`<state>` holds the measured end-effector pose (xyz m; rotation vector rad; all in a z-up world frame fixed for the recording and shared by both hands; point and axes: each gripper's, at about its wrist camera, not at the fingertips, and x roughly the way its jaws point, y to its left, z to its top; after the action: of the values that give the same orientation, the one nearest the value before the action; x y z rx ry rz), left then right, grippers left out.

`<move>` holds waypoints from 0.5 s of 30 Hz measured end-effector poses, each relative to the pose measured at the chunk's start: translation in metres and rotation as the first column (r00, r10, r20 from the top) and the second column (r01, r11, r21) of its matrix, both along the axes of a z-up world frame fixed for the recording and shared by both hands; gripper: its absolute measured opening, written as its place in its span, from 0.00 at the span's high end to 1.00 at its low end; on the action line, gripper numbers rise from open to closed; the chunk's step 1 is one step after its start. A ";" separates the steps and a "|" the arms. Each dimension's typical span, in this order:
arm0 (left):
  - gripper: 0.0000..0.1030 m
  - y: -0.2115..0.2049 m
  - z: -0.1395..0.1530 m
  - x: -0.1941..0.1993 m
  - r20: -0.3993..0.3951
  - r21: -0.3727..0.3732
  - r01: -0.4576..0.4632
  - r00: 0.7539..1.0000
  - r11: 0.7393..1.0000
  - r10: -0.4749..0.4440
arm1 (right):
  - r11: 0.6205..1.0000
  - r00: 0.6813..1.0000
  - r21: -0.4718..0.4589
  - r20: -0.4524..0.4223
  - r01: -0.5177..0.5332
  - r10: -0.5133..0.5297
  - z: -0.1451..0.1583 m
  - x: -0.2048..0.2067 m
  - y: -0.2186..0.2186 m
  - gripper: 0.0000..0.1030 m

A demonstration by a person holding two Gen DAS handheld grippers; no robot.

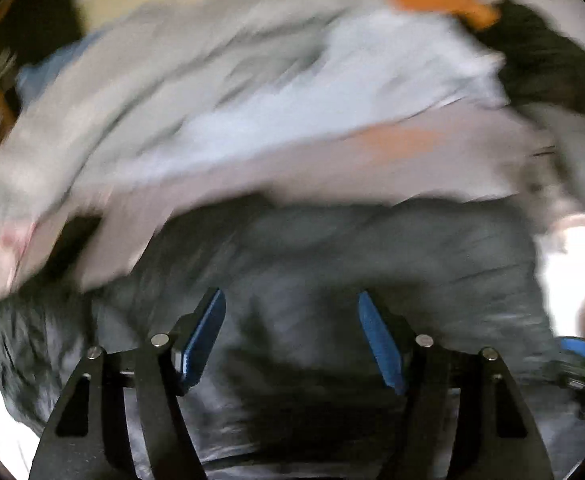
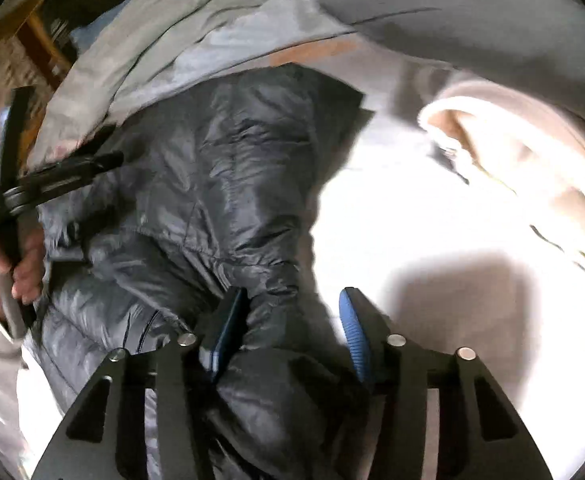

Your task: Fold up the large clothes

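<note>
The left gripper (image 1: 292, 340) hangs with jaws apart above the dark puffer jacket (image 2: 228, 184); the right gripper (image 2: 292, 332), jaws apart, straddles a fold of it.

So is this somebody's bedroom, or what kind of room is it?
Probably a bedroom, though I can't be sure. A dark puffy jacket lies on a white sheet like a bed's, more clothes are piled behind it, and wooden furniture stands at the side.
</note>
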<state>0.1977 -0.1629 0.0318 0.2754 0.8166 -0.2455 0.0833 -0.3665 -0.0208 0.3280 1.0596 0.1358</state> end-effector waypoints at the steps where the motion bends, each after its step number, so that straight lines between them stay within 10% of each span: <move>1: 0.34 -0.014 0.007 -0.007 0.010 -0.020 0.055 0.998 0.998 -0.054 | 1.000 1.000 0.006 0.003 0.019 -0.019 -0.001 -0.002 -0.005 0.58; 6: 0.35 -0.099 0.003 -0.029 -0.006 0.040 0.233 0.972 0.972 -0.233 | 0.996 0.992 -0.061 0.112 0.066 -0.059 0.018 -0.016 -0.012 0.58; 9: 0.42 -0.134 -0.017 -0.024 0.059 0.193 0.122 0.989 0.974 -0.135 | 0.996 0.992 -0.063 0.115 0.064 -0.057 0.023 -0.021 -0.019 0.58; 15: 0.61 -0.151 -0.054 0.020 -0.097 0.101 0.065 0.994 0.993 -0.056 | 0.984 0.975 0.003 0.136 0.179 -0.178 0.031 -0.035 -0.063 0.58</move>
<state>0.2174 -0.3138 -0.0219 0.3897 0.9164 -0.2746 0.0482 -0.4293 0.0105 0.3986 0.8908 -0.0081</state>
